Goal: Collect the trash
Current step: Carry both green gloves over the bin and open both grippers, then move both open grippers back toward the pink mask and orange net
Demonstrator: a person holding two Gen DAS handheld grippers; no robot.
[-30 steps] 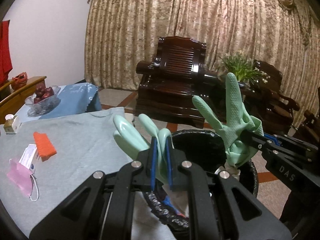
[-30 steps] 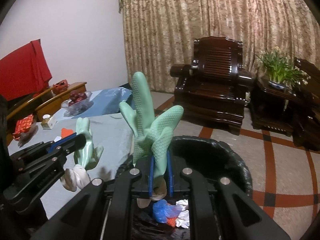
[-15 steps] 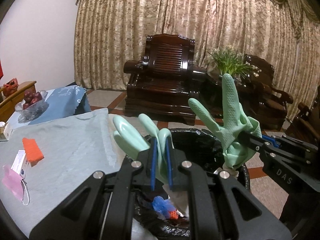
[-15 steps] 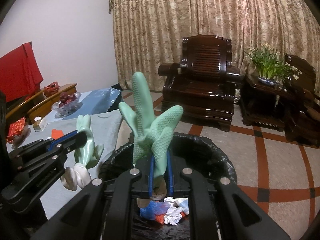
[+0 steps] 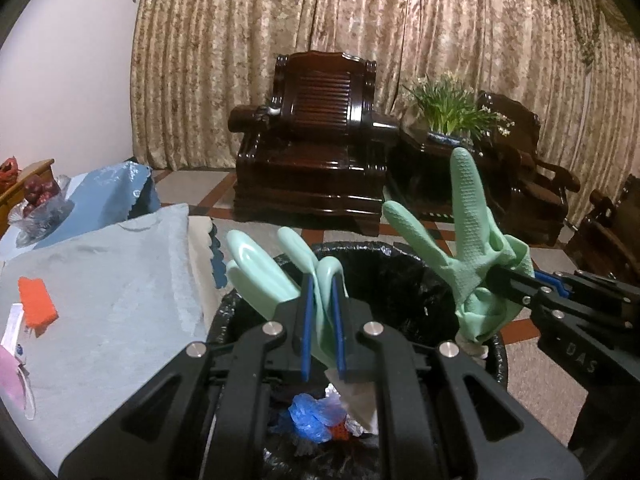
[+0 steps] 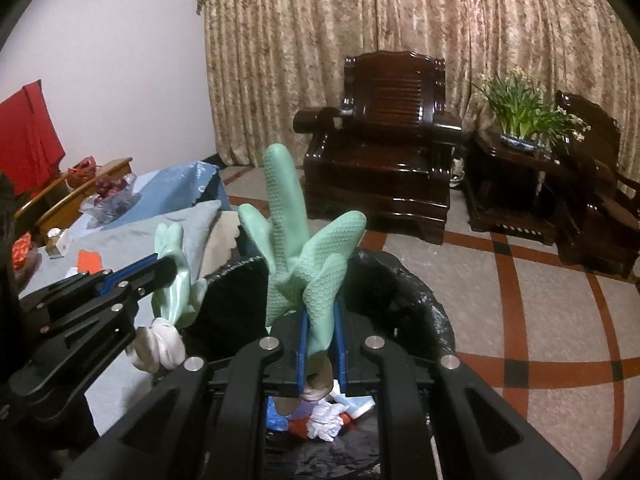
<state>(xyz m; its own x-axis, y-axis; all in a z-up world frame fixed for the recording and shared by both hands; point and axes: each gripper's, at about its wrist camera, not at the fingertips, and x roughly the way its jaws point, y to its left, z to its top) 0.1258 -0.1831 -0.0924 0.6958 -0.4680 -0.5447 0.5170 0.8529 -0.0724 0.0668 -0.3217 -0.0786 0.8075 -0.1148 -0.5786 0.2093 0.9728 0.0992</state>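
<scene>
While both grippers (image 5: 322,320) (image 6: 322,344) stay clamped on gloves (image 5: 260,276) (image 6: 296,248), bin (image 5: 400,256) now sits closer below.

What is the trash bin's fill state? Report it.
Partly filled. The black-lined trash bin shows crumpled blue, white and red scraps at its bottom, with bare liner wall above them. How deep the pile runs cannot be told.
</scene>
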